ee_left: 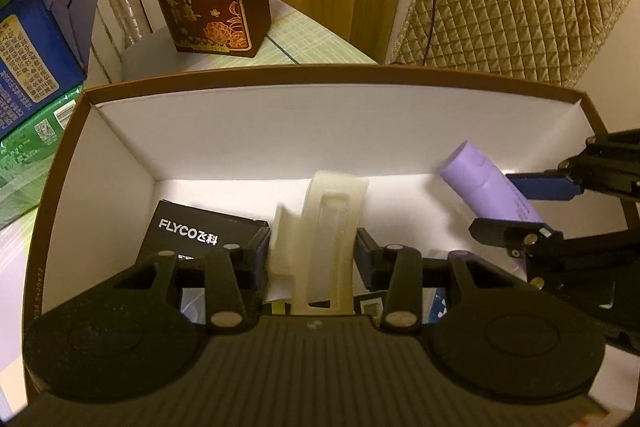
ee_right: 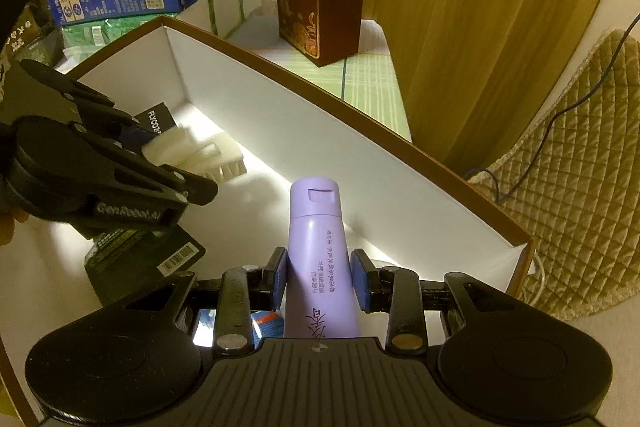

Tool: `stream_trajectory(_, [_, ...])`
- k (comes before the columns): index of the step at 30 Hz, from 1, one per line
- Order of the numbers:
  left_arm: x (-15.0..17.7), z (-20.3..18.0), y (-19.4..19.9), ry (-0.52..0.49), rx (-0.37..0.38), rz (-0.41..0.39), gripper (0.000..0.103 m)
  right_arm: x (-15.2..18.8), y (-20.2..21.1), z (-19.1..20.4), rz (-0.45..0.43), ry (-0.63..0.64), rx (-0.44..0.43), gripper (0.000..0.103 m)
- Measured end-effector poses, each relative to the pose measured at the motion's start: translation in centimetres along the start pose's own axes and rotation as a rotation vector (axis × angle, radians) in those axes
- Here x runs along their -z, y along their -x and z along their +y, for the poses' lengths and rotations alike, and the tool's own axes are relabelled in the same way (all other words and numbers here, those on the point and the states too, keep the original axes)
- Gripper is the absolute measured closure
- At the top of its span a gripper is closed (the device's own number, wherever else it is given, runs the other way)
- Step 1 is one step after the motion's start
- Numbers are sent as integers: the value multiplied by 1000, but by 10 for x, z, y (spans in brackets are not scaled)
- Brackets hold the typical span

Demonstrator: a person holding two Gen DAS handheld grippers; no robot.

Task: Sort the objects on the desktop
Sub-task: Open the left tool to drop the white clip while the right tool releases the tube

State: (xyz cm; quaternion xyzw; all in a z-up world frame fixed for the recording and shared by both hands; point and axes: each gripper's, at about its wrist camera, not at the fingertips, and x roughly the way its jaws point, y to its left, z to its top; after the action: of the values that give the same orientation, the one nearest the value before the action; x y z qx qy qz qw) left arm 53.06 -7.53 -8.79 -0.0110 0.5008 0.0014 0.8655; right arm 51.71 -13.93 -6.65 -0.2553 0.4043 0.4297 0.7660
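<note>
A: What does the left gripper (ee_left: 312, 251) hold?
B: Its jaws clamp a cream plastic piece (ee_left: 320, 227), bottom centre, inside the white-lined box (ee_left: 280, 123).
A: And the right gripper (ee_right: 320, 279)?
B: Its jaws grip a purple tube (ee_right: 318, 247), cap pointing up-frame, over the same box, right of the black FLYCO carton (ee_left: 200, 231).

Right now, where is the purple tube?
The purple tube is clamped in the right gripper, over the white-lined box, right of the cream plastic piece.
</note>
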Motion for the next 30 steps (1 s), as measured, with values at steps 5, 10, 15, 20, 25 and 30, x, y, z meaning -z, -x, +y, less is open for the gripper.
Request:
stream_trajectory(5, [-2,2,4,-7,-18,-17,56,-2,-2,0,2,7,5,72])
stream_trajectory(10, [-3,8,6,5,-23,-15,52,-3,-5,1,5,20,5,72])
stream_trajectory(15, [0,11,7,6,-32,-14,50,-4,-11,5,9,51,17,72])
stream_trajectory(20, [3,15,8,14,-37,-9,49,-7,-13,9,-9,87,26,72])
stream_trajectory(25, [6,18,15,22,-32,-17,41,-7,-9,7,-29,65,20,42])
stream_trajectory(30, [13,21,28,23,-32,-33,32,1,3,9,-45,50,-6,29])
